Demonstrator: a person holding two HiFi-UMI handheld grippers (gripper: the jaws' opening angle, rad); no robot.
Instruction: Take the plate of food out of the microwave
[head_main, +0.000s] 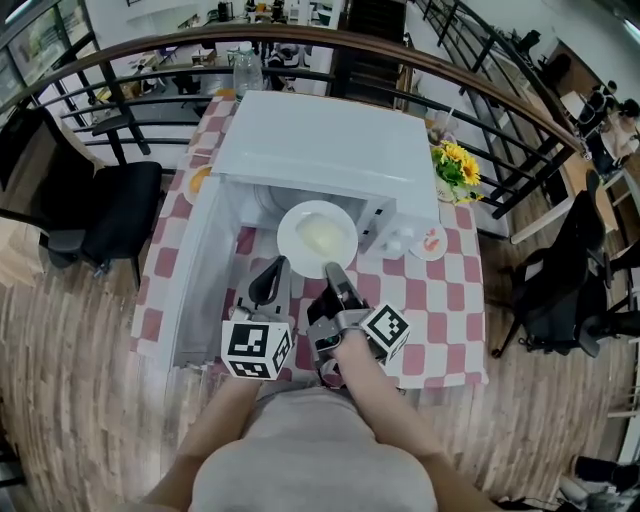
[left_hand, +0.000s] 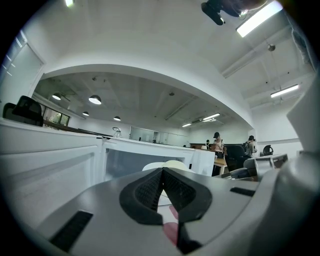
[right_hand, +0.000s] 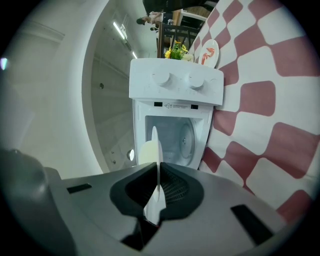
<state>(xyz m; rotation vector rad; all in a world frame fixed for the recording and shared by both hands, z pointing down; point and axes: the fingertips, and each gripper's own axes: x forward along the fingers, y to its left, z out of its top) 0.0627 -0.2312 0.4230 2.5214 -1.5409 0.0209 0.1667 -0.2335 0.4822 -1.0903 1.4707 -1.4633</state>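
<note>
A: Where is the plate of food?

B: It is at the open front of the white microwave, above the red and white checked cloth. Whether it is fully outside the cavity, one cannot tell. The pale food lies in the middle of the plate.

A: What does the right gripper do?

B: Its jaws are closed on the near rim of the plate. The right gripper view shows the rim edge-on between the two pads.

A: And the left gripper?

B: Its jaws are pressed together with nothing between them. It is just beside the right gripper, near the plate but not touching it. The microwave door stands open at the left.
</note>
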